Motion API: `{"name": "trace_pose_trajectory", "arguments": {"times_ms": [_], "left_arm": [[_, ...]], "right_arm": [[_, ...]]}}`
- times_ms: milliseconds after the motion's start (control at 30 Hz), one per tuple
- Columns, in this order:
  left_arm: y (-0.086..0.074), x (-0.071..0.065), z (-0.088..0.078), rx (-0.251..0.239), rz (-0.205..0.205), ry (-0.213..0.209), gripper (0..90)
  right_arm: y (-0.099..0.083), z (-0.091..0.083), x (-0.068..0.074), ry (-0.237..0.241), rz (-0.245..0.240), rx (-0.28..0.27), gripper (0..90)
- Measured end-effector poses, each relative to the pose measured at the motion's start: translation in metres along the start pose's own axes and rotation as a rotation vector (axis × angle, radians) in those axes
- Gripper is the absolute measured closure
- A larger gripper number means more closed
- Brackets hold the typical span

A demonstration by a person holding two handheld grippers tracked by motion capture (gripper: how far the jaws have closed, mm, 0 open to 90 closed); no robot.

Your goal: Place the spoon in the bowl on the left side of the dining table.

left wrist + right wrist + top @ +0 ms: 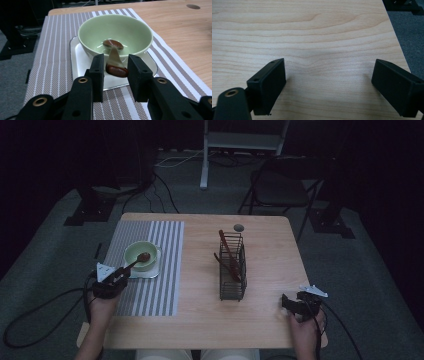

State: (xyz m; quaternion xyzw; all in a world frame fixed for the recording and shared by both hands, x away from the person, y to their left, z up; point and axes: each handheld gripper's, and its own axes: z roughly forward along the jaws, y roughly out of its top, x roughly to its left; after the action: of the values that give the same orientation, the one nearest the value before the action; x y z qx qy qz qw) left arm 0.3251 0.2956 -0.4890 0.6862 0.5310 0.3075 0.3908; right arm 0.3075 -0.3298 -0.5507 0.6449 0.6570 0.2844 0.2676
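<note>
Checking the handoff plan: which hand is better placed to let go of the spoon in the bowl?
Left. The left gripper straddles the handle of the spoon, whose head already lies in the bowl; a gap shows beside the handle. The right gripper rests open near the table's far corner.

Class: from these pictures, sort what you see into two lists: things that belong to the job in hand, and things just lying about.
In the job:
left gripper
brown spoon, its handle between the jaws
green bowl
white tray
striped mat

Lying about:
wire basket of brown utensils
right gripper, open over bare table
folding chair
</note>
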Motion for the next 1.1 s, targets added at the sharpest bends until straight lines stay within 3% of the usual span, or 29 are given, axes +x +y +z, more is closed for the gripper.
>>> {"name": "trace_pose_trajectory", "arguments": {"times_ms": [167, 200, 300, 367, 467, 533, 600, 667, 700, 767, 833, 900, 1100], "left_arm": [[-0.001, 0.0, -0.001, 0.011, -0.005, 0.003, 52.6], [-0.001, 0.001, -0.003, 0.015, -0.022, -0.004, 52.6], [-0.002, 0.0, -0.006, 0.027, -0.024, 0.0, 48.5], [-0.002, 0.0, -0.007, 0.029, -0.023, 0.007, 41.5], [-0.004, 0.0, -0.013, 0.039, -0.026, -0.007, 39.7], [-0.005, -0.001, -0.014, 0.073, -0.023, -0.007, 29.0], [-0.008, -0.002, -0.017, 0.064, -0.042, -0.018, 28.9], [-0.01, -0.002, -0.019, 0.068, -0.068, -0.02, 23.2], [-0.011, -0.002, -0.02, 0.073, -0.066, -0.027, 18.4], [-0.015, -0.003, -0.021, 0.08, -0.065, -0.016, 17.9], [-0.019, -0.003, -0.023, 0.096, -0.069, -0.035, 9.9], [-0.022, -0.003, -0.025, 0.089, -0.066, -0.049, 9.9], [-0.032, -0.001, -0.033, 0.067, -0.081, -0.036, 9.8]], "right_arm": [[0.0, 0.0, 0.0, 0.0, 0.0, 0.0, 11.5], [0.0, 0.0, 0.0, 0.0, 0.0, 0.0, 11.4], [0.0, 0.0, 0.0, 0.0, 0.0, 0.0, 11.4], [0.0, 0.0, 0.0, 0.0, 0.0, 0.0, 11.5], [0.0, 0.0, 0.0, 0.0, 0.0, 0.0, 11.4], [0.0, 0.0, 0.0, 0.0, 0.0, 0.0, 11.4], [0.0, 0.0, 0.0, 0.0, 0.001, 0.0, 11.5], [0.0, 0.0, 0.0, 0.0, 0.002, 0.0, 11.4], [0.0, 0.0, 0.0, 0.0, 0.002, 0.0, 11.4], [0.0, 0.0, 0.0, 0.0, 0.002, 0.0, 11.4], [0.0, 0.0, 0.0, 0.0, 0.002, 0.001, 11.4], [0.0, 0.0, 0.0, 0.0, 0.002, 0.001, 11.4], [0.0, 0.0, 0.0, 0.0, 0.002, 0.001, 11.4]]}}
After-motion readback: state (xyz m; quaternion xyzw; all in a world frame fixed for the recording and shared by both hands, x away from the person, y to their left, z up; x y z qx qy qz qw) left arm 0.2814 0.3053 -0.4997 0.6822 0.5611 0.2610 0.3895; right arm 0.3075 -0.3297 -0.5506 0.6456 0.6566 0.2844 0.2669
